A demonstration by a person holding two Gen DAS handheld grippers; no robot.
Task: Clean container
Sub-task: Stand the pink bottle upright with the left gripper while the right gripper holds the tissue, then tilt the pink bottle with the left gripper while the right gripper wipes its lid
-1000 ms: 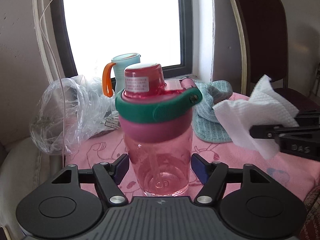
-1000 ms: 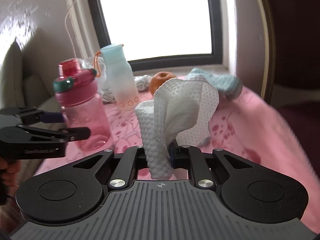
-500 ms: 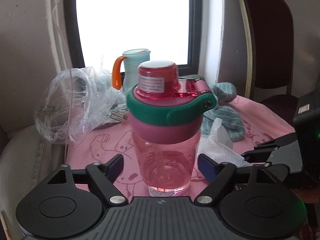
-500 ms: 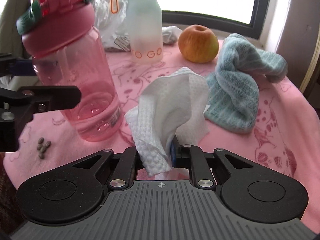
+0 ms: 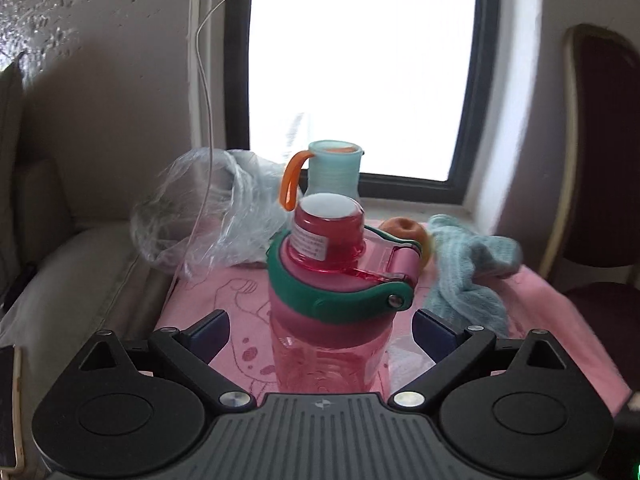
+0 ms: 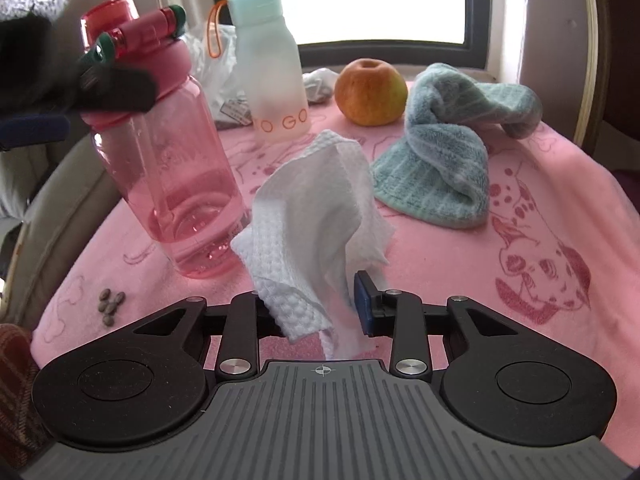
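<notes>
A pink see-through bottle with a green-banded pink lid stands on the pink cloth; it also shows in the right wrist view. My left gripper is open, its fingers on either side of the bottle just under the lid, not touching it. My right gripper is open, and a white waffle-textured wipe stands loosely between its fingers, resting on the cloth to the right of the bottle.
A frosted teal-capped bottle with an orange loop, an apple, a teal towel and a clear plastic bag lie behind. Several small dark seeds lie by the cloth's left edge. A chair stands at right.
My right gripper has opened and let go of the wipe, which now rests on the cloth. My left gripper has risen to the bottle's lid, still open.
</notes>
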